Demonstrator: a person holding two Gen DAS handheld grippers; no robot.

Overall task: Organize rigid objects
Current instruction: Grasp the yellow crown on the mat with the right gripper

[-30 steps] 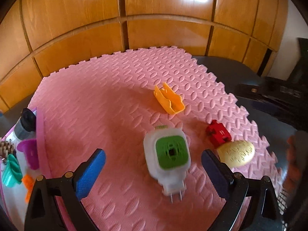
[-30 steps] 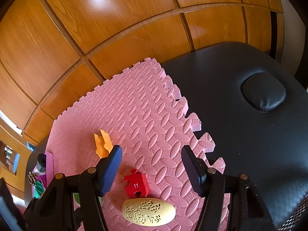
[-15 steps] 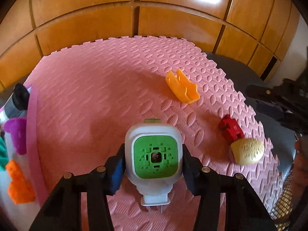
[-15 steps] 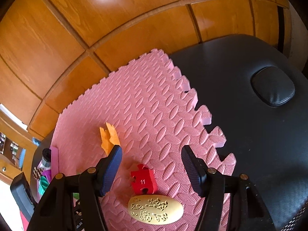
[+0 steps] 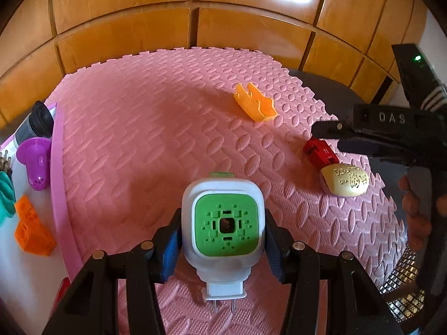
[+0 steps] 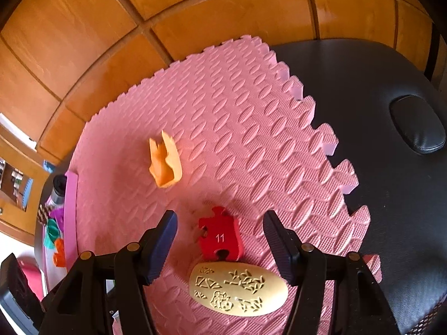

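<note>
A white plug-in device with a green face [image 5: 223,195] lies prongs toward me on the pink foam mat [image 5: 139,139]. My left gripper [image 5: 222,224] is shut on it, its blue pads pressing both sides. My right gripper [image 6: 220,219] stands open, low over a red puzzle piece marked 11 [image 6: 219,237], with a yellow engraved oval [image 6: 237,290] just nearer. Neither touches its fingers. In the left wrist view the red piece [image 5: 318,153] and the oval [image 5: 346,180] sit at the mat's right edge. An orange clip-like part [image 5: 255,104] lies farther back.
At the left stands a white tray with a pink rim [image 5: 57,181], holding a purple piece [image 5: 35,162], an orange block [image 5: 30,229], a teal piece [image 5: 5,192] and a dark-capped bottle [image 5: 36,122]. Black padded surface [image 6: 377,139] borders the mat on the right. A wood-panelled wall stands behind.
The left gripper's jaws closed from wide apart onto the white and green device. The right gripper sank closer over the red piece and the yellow oval, still open.
</note>
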